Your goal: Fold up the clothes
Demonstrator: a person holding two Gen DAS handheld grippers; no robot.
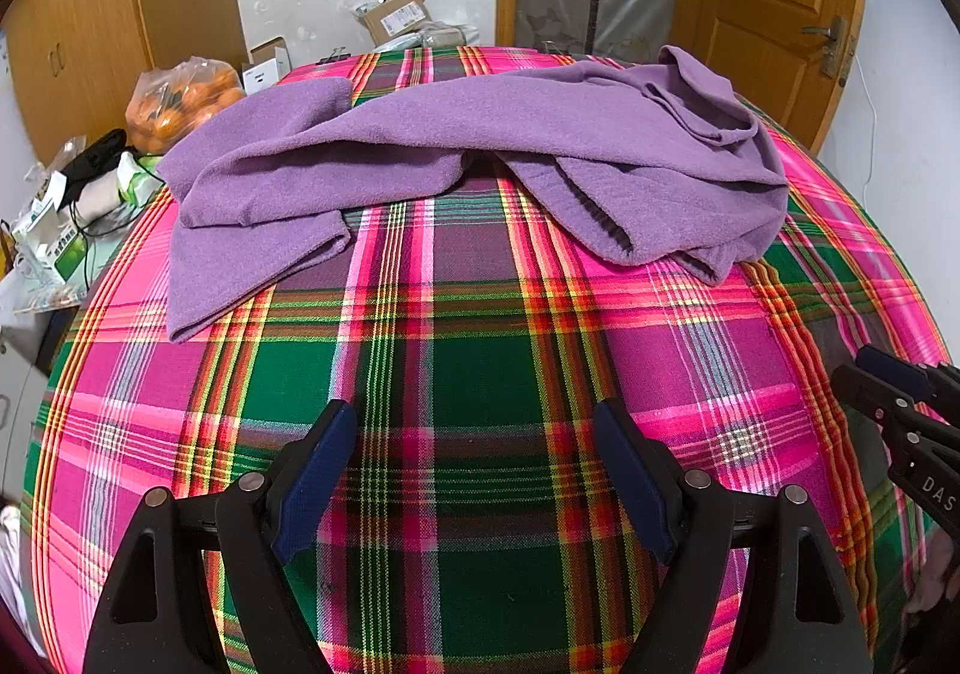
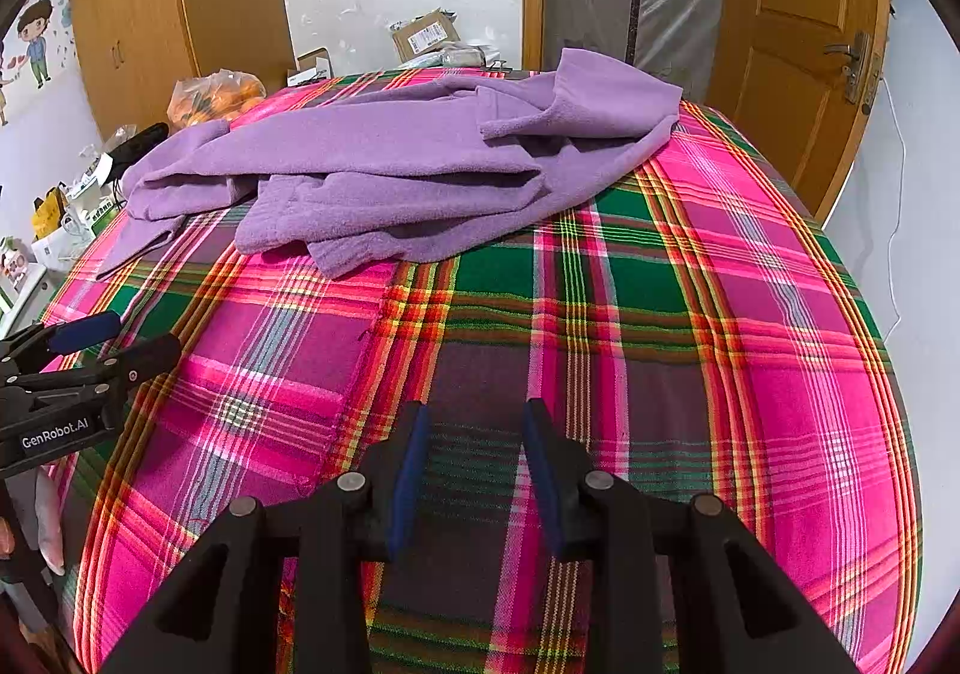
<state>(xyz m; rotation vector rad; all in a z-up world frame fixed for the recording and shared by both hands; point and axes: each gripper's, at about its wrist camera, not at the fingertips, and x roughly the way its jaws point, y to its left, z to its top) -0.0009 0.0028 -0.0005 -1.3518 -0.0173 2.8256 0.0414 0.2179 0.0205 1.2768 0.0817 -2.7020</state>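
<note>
Purple garment lies crumpled across upper middle of frame on plaid cloth; left gripper and right gripper both gape empty, well apart from it.

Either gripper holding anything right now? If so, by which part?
Nothing held. Left gripper and right gripper are open over the plaid cloth; the crumpled purple fleece garment lies untouched beyond them.

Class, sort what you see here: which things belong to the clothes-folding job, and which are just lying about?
Belongs to the job:
purple garment, crumpled on the plaid cloth
left gripper, open
right gripper, open

Just lying about:
bag of oranges
cardboard box
green-and-white box
</note>
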